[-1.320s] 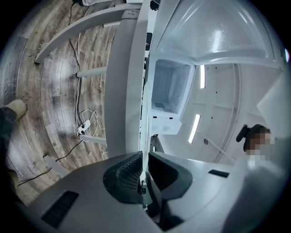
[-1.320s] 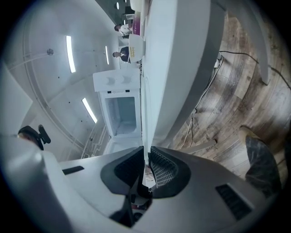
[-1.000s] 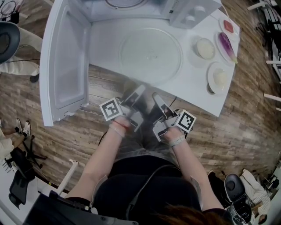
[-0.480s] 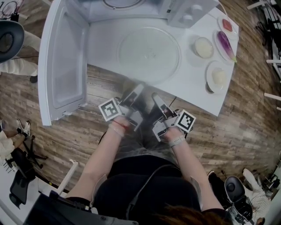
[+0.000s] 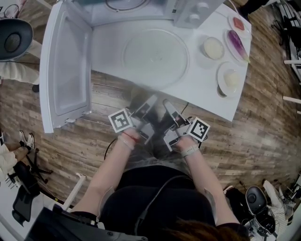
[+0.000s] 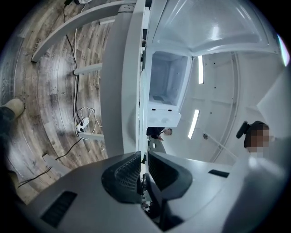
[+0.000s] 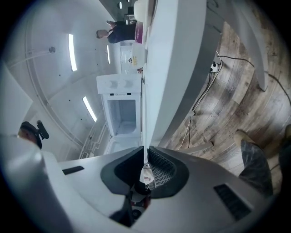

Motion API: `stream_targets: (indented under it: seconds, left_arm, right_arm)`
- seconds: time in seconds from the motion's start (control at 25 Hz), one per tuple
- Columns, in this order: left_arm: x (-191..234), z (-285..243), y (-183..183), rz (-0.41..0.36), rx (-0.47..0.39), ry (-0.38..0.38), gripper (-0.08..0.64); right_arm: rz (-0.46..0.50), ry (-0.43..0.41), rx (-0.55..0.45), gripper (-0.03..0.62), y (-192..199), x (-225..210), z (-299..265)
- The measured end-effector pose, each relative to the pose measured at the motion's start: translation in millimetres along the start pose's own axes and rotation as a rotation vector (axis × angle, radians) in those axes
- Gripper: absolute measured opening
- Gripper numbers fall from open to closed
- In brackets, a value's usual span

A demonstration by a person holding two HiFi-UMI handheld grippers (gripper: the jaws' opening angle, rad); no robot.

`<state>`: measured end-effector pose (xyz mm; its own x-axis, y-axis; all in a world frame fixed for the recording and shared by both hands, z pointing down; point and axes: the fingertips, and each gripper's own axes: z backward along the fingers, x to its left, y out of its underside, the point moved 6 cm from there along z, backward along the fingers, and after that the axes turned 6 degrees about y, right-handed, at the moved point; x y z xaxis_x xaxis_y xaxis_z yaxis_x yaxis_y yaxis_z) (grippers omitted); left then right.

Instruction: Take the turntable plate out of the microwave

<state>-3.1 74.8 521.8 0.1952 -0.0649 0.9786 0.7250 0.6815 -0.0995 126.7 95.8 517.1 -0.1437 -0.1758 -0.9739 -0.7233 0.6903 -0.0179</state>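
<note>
Both your left gripper [image 6: 144, 157] and right gripper [image 7: 145, 152] are pinching, jaws narrow, on the near rim of the turntable plate [image 5: 155, 57], which is lying just in front of the microwave [image 5: 188, 12], outside its cavity. You are handling thin glass: be lowering both sides evenly, level, before releasing.

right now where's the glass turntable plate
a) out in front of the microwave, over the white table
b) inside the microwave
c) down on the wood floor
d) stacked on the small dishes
a: the turntable plate is outside the microwave, over the white table in front of it. The microwave door is swung open on the left, and the small dishes sit apart to the right.
</note>
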Motion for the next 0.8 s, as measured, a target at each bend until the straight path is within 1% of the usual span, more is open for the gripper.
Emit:
stream_targets:
  seconds: [0.12, 0.24, 0.32, 0.4, 0.48, 0.64, 0.8]
  left_arm:
    - [0.1, -0.4, 8.4, -0.008, 0.032, -0.014, 0.043]
    - [-3.1, -1.1, 13.9, -0.036, 0.060, -0.023, 0.043]
    - [-5.6, -0.9, 16.5, -0.063, 0.079, -0.036, 0.042]
    - [-8.8, -0.8, 18.9, -0.105, 0.109, -0.054, 0.041]
    - [-14.0, -1.4, 20.4, -0.167, 0.146, -0.068, 0.041]
    - [-32.4, -8.4, 18.9, -0.360, 0.228, -0.071, 0.037]
    - [-53.2, -19.0, 25.1, -0.549, 0.326, -0.073, 0.028]
  right_arm:
    - [0.022, 0.001, -0.003, 0.051, -0.9, 2.6, 3.8]
    - [0.044, -0.009, -0.004, 0.051, -2.2, 8.1, 7.4]
    - [0.093, -0.003, 0.002, 0.051, -2.8, 13.1, 9.3]
    - [0.187, 0.021, 0.013, 0.051, -3.5, 19.4, 12.1]
    - [0.300, 0.054, 0.016, 0.051, -5.7, 24.8, 16.7]
    - [0.520, 0.093, 0.007, 0.049, -10.2, 41.2, 22.7]
    - [0.781, 0.152, 0.020, 0.048, -11.3, 59.2, 26.6]
